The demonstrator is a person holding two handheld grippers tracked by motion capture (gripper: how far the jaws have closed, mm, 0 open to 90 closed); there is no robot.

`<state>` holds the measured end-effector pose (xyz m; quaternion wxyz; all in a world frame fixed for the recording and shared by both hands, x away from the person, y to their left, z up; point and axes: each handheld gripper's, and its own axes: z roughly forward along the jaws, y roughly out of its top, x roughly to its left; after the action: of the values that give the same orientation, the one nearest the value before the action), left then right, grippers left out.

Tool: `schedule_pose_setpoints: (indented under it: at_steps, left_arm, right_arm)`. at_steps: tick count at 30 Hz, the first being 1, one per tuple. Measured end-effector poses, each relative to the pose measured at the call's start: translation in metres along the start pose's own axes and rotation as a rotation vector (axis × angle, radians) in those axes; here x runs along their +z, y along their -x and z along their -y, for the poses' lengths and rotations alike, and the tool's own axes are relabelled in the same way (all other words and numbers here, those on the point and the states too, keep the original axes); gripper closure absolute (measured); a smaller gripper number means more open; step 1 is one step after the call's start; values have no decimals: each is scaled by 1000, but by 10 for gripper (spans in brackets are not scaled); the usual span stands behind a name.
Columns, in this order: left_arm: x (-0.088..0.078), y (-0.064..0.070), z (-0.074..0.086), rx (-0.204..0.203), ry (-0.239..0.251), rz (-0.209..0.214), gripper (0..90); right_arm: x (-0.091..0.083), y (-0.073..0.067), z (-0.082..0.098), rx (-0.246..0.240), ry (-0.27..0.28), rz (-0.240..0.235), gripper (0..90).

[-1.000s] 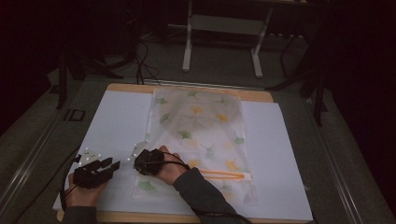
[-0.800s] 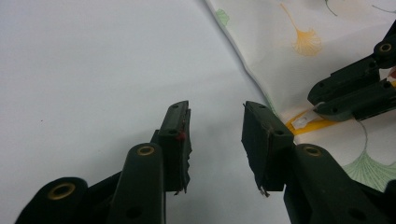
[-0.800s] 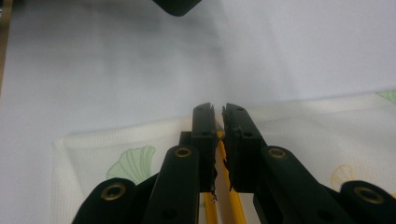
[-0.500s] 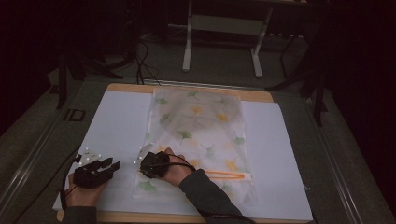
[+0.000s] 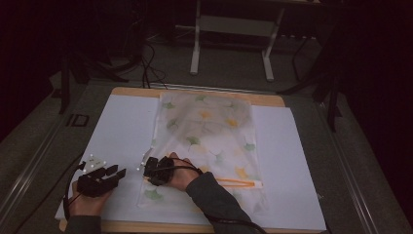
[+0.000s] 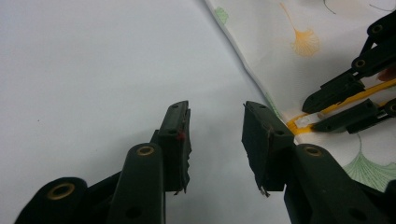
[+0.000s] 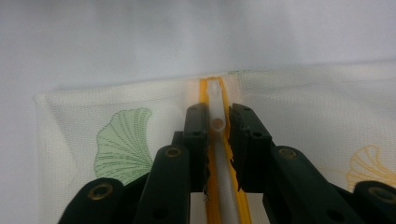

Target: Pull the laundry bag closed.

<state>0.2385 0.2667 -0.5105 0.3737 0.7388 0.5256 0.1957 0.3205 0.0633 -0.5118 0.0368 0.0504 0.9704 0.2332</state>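
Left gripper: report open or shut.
Open: the left gripper shows a clear gap between its jaws, with bare white sheet behind.

- Leaf-printed pouch [image 5: 209, 146]: pale translucent fabric with green and yellow ginkgo leaves, lying flat on the white sheet [image 5: 122, 126], long axis near to far.
- Yellow zipper [image 5: 238, 183]: crosses its near end, white slider tab [image 7: 217, 122] at left.

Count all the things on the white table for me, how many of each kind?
Leafy zip bag: 1
Yellow zipper with white pull: 1
Black tongs: 2, the left tongs and the right tongs
Total: 4
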Motion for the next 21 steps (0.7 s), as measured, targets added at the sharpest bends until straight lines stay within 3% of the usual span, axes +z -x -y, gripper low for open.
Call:
schedule_pose_setpoints:
  at_steps: [6, 11, 16, 21]
  left_arm:
    - [0, 1, 0, 1, -2, 3, 618]
    - [0, 1, 0, 6, -4, 7, 619]
    - [0, 2, -1, 8, -9, 21, 619]
    - [-1, 4, -2, 4, -8, 62, 620]
  right_arm:
    - [1, 3, -6, 0, -45, -34, 811]
    - [2, -2, -11, -33, -82, -5, 840]
    - [1, -3, -8, -40, -54, 4, 843]
    - [-1, -4, -4, -37, -37, 8, 843]
